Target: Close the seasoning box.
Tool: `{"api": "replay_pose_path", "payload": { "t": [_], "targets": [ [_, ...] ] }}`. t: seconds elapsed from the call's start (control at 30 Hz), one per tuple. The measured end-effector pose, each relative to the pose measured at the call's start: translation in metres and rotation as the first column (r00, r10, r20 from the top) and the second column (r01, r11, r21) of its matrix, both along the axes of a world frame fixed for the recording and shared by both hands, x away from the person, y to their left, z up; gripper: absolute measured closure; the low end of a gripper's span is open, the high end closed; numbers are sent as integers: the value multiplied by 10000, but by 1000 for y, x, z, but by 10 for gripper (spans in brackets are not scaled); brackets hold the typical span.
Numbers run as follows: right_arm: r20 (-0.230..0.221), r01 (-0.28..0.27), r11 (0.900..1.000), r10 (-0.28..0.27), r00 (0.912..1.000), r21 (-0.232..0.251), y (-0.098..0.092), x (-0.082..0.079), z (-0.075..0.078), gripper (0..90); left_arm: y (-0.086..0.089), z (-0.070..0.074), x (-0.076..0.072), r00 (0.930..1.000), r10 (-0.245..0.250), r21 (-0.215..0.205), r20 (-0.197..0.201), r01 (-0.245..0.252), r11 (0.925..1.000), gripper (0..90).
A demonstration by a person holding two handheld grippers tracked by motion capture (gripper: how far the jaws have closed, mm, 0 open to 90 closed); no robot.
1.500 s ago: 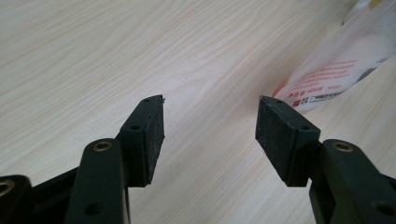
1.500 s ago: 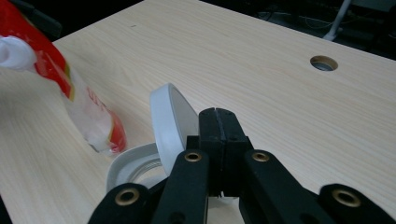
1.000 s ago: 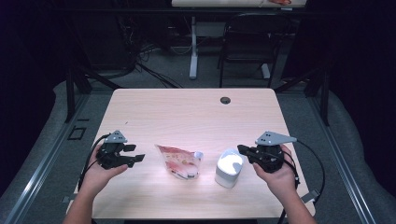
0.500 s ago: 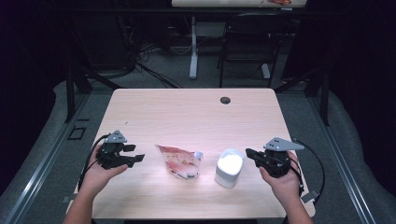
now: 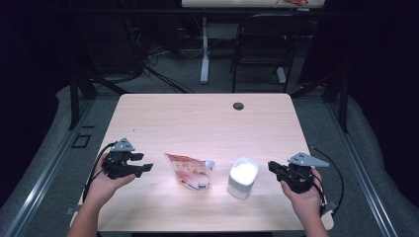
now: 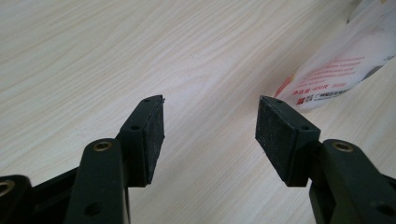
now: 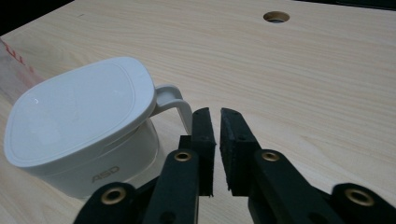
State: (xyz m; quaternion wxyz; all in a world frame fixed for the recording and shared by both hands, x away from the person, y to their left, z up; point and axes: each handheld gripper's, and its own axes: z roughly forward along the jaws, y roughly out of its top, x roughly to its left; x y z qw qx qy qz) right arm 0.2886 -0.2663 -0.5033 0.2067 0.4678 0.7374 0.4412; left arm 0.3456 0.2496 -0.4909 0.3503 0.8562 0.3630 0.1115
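High view, item one: my right tool point(image 5: 274, 168) sits at the near right of the desk point(image 5: 207, 118), just beside a white lidded container point(image 5: 242, 177), apart from it and empty. Right gripper view, item two: its jaws stand at a narrow slit, having just been opening from fully closed, with nothing between them; the container's handle point(image 7: 173, 103) lies just ahead and slightly to one side of the tips. Item three: my left tool point(image 5: 140, 163) rests at the near left with its jaws wide and empty; in the left gripper view the pouch point(image 6: 343, 70) lies ahead, off past one jaw, untouched. High view, item four: that printed pouch point(image 5: 190, 170), red and white with a small cap at one corner, lies flat between the left tool and the container, near both. Risks, as I judge them: with the gap this slight, the right tool's tips would butt the handle rather than straddle it, and a push there could slide or tip the light container toward the pouch. If the lid is only resting on, a knock might unseat it; I cannot tell how it is fastened. A grip on the thin handle alone may let the body swing. The pouch, limp and glossy, could slip or fold if the left tool pinches it near an edge.
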Motion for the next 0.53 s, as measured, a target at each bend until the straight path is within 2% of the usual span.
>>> {"api": "replay_pose_path", "payload": {
  "t": [0.1,0.2,0.3,0.37,0.53],
  "targets": [
    [-10,110,9999,-110,9999,-64,-2,0,-4,814,0,0,0,10000,26,-30,7,-26,10000,425],
    [-49,231,9997,-231,9997,-123,-3,0,-7,755,1,-1,0,10000,42,-35,-11,-42,10000,426],
    [36,463,9978,-462,9989,-480,-2,1,-11,678,1,-1,0,10000,49,-6,-17,-49,10000,425],
    [57,509,9979,-507,9987,-394,-3,1,-14,648,1,-1,1,10000,52,-6,-6,-52,10000,425],
    [70,833,9946,-830,9965,-622,-5,1,-20,536,2,-1,1,10000,88,-24,-12,-88,10000,425]
  ]
}}
